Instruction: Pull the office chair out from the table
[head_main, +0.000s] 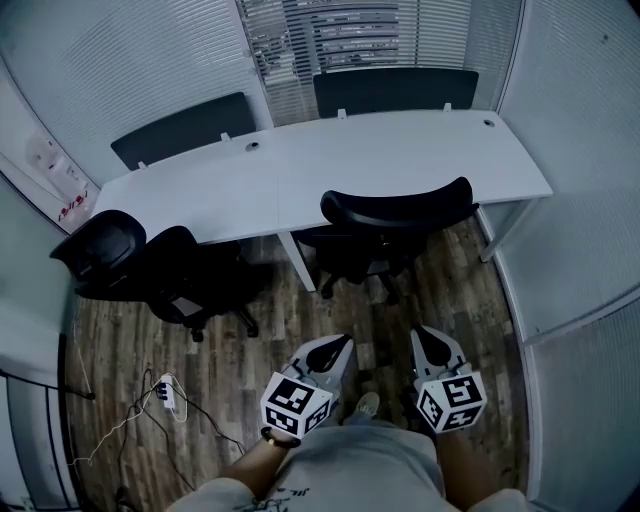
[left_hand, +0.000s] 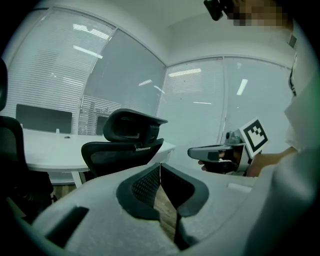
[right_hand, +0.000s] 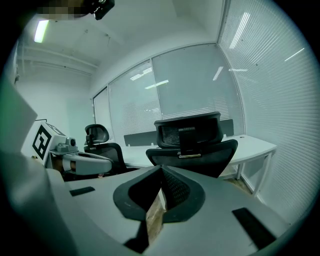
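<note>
Both claws are closed and empty: the left gripper and the right gripper sit side by side low in the head view, just in front of the person's body, each pointing forward over the wood-plank floor. The left gripper view shows its two jaws pressed together at the tips with nothing between them, only floor showing through the gap lower down. The right gripper view shows the same for its jaws. The office chair stands ahead of both grippers with its black back and headrest turned toward the person and its seat tucked under the near edge of the white table. Neither claw touches it; a stretch of bare floor lies between the jaw tips and the chair's wheeled base. Seen from the left gripper, the office chair lies ahead and a little to the left of the jaw line, with the right gripper off to the side. Seen from the right gripper, the office chair lies ahead and slightly to the right, its mesh back facing the camera, and the left gripper shows at the left. A second black chair stands further left along the table, well apart from both claws.
</note>
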